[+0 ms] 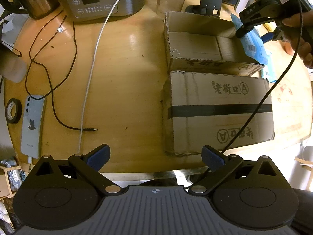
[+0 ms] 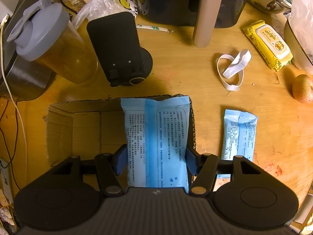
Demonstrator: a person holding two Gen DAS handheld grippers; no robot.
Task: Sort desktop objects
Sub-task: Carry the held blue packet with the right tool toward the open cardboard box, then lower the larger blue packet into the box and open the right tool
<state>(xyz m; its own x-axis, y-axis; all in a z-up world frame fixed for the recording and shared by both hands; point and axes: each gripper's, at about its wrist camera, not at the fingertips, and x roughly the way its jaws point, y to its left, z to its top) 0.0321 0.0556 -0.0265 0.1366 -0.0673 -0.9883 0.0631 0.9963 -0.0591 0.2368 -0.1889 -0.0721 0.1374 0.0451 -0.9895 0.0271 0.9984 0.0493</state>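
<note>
Your open cardboard box [image 2: 84, 129] sits on the wooden bench [image 2: 176, 78], and its corrugated interior shows only bare brown flaps and floor. In the left wrist view its near flap [image 1: 221, 113] lies folded outward, crossed by a strip of black tape.

Your right tongs [image 2: 156, 158] are clenched on a pale blue packet [image 2: 156, 137], one blue pad pressing each long edge. The packet hangs over the box's right end, its far edge level with the far wall; whether it touches the cardboard cannot be told. It is a flat, glossy plastic pouch with a darker blue seam down the middle and small printed text. A second, narrower blue packet [image 2: 239, 135] lies flat on the bench just right of the box.

Your left tongs [image 1: 155, 156] are released, pads wide apart and holding nothing, near the bench's near edge, left of the taped flap.

Far right on the bench lie a yellow wipes pack [image 2: 268, 45] and a looped white strap [image 2: 232, 68].
</note>
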